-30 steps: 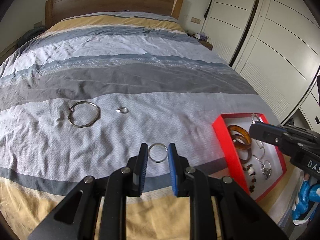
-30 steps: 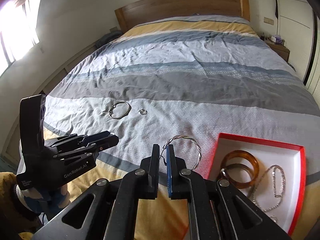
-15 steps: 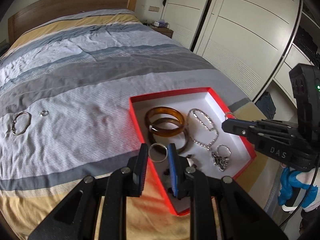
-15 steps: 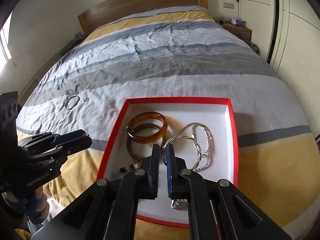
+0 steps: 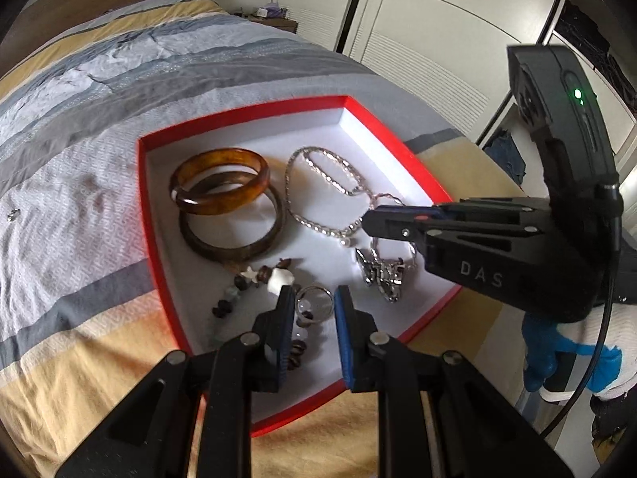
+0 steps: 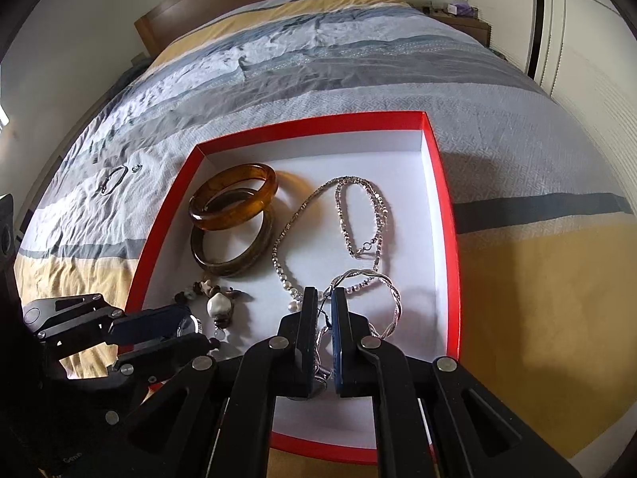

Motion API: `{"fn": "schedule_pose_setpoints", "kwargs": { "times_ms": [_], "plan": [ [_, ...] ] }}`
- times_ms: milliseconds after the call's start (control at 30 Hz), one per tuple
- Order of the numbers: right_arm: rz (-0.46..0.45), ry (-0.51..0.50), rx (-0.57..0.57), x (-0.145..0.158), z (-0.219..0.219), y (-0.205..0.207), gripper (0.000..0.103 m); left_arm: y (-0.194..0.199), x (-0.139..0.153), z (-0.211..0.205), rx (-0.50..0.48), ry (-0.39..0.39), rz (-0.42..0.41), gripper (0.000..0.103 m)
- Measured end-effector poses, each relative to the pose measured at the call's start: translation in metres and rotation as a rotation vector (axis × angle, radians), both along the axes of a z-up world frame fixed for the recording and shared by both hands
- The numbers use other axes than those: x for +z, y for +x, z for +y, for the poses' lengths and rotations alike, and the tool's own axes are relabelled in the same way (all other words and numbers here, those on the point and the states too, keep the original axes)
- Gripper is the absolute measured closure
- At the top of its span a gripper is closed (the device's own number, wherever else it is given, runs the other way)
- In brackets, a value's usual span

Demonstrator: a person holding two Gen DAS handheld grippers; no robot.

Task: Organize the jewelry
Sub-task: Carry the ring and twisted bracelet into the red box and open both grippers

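A red box (image 5: 159,239) with a white floor lies on the bed; it also shows in the right wrist view (image 6: 446,215). It holds two amber and brown bangles (image 5: 223,187), a silver chain necklace (image 6: 350,215), beads (image 5: 258,275) and a butterfly charm (image 5: 382,275). My left gripper (image 5: 312,306) hangs low over the box with a silver ring (image 5: 313,306) between its parted fingers, touching the left one. My right gripper (image 6: 325,306) is shut on a twisted silver bracelet (image 6: 382,286), low over the box floor.
A silver hoop bracelet (image 6: 113,180) and a small ring (image 6: 136,167) lie on the striped bedspread left of the box. White wardrobe doors (image 5: 438,40) stand on the right. A wooden headboard (image 6: 254,4) is at the far end.
Both grippers have moved from over the bedspread to low over the red box. The left gripper's fingers have spread a little around the ring.
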State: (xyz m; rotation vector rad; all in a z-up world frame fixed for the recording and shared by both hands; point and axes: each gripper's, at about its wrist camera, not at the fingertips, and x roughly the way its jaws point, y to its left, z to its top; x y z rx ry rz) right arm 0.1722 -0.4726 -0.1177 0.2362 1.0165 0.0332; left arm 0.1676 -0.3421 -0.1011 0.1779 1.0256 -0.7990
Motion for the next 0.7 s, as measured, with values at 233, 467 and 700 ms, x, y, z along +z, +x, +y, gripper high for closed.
{"fn": "schedule_pose_setpoints", "kwargs": {
  "times_ms": [233,467,700],
  "plan": [
    [0.01,0.007,0.009,-0.008,-0.002,-0.001,0.096,-0.001,-0.013,-0.007,-0.016,0.021,0.025,0.084],
    [0.019,0.011,0.018,-0.01,-0.001,0.004,0.096,0.0,-0.016,-0.007,-0.031,0.014,0.046,0.083],
    [0.026,0.022,0.019,-0.01,0.0,0.001,0.093,0.0,-0.013,-0.004,-0.036,-0.001,0.057,0.083]
  ]
}}
